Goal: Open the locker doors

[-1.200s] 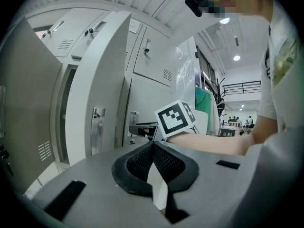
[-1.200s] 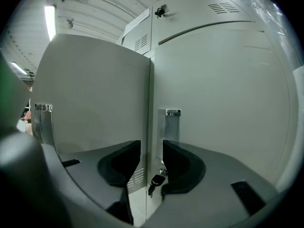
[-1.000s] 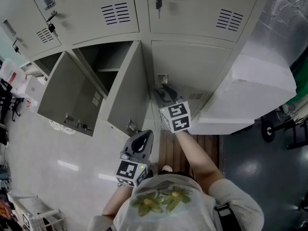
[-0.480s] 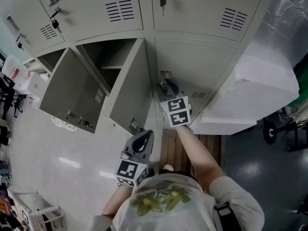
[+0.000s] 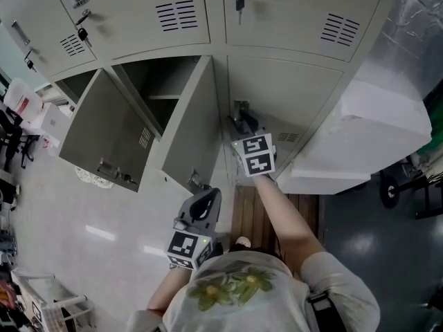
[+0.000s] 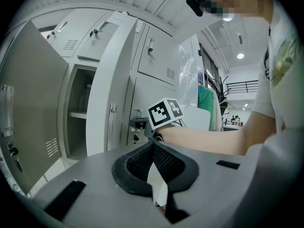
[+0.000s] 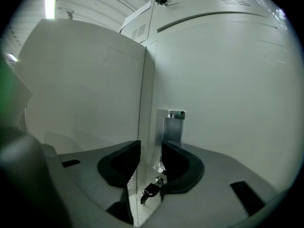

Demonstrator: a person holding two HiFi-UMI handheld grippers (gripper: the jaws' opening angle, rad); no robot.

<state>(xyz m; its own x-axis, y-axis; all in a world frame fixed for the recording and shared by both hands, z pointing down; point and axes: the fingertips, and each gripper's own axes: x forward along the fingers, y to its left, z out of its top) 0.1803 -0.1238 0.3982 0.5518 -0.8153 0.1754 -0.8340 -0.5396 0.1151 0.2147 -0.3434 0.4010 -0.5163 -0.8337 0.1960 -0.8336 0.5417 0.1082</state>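
Note:
The lower right locker door stands almost flush with its frame. My right gripper is at that door's left edge, by the metal handle plate. In the right gripper view the gripper has its jaws on either side of the door's edge, pads against it, and a key hangs just below. The left gripper is held low in front of the person, away from the lockers, and in its own view it is shut on nothing.
Two lower doors hang open: the left one and the middle one, next to my right arm. Upper lockers with keys are closed. A white block leans at the right, and a wooden board lies underfoot.
Only the head view has shifted a little. Both grippers stay where they were, the right one at the door's edge.

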